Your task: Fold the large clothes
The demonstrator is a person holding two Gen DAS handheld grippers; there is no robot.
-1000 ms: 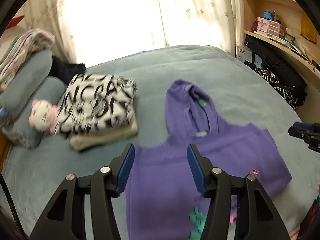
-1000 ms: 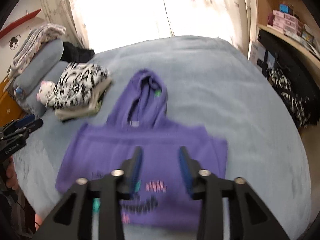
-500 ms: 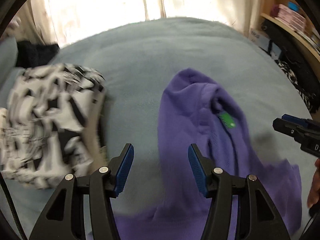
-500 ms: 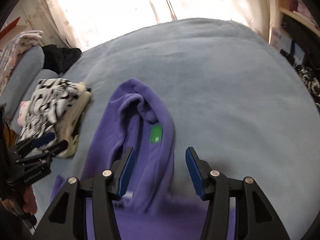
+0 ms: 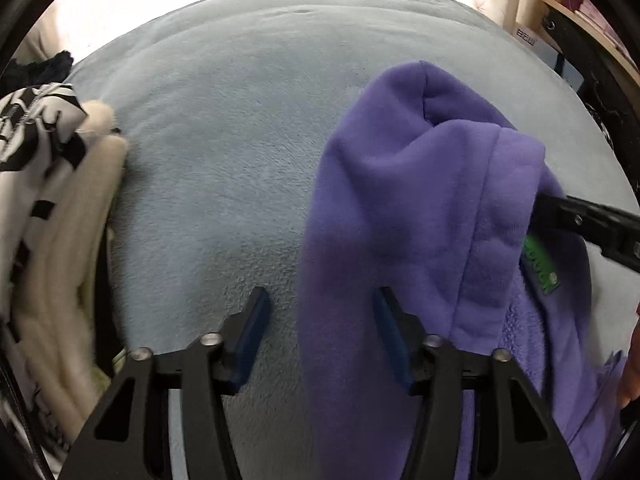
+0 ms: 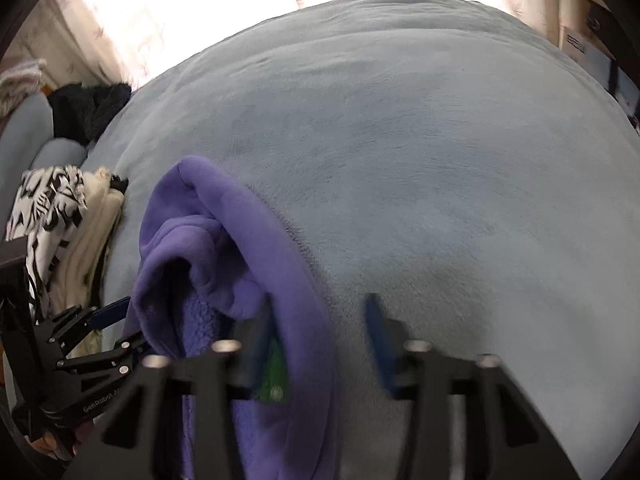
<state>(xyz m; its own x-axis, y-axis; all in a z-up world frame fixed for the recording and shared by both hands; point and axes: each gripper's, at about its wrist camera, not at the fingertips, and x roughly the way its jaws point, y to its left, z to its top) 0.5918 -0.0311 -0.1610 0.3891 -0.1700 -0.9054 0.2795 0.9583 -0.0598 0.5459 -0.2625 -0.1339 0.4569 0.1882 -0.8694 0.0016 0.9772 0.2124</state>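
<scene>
A purple hoodie (image 5: 420, 200) lies on the grey-blue bed blanket (image 5: 240, 120), its hood nearest to me, with a green label (image 5: 540, 264) inside the neck. My left gripper (image 5: 320, 320) points steeply down over the hood's left edge. Its jaws are closing with that edge between them, and the left pad still stands apart from the cloth. My right gripper (image 6: 316, 332) straddles the right rim of the hoodie's (image 6: 240, 248) hood. One finger is inside by the label (image 6: 274, 380) and the other on the blanket. Its jaws are closing, with a gap left at the outer pad.
A folded pile with a black-and-white patterned garment (image 5: 36, 140) on cream cloth lies close to the left of the hood. Dark clothing (image 6: 88, 108) and a grey pillow (image 6: 24, 136) sit at the far left. Shelves (image 5: 580, 4) stand at the right.
Both grippers have come down and forward from over the hoodie's body to the hood, which now fills the near view. Both pairs of jaws have narrowed around the hood's edges.
</scene>
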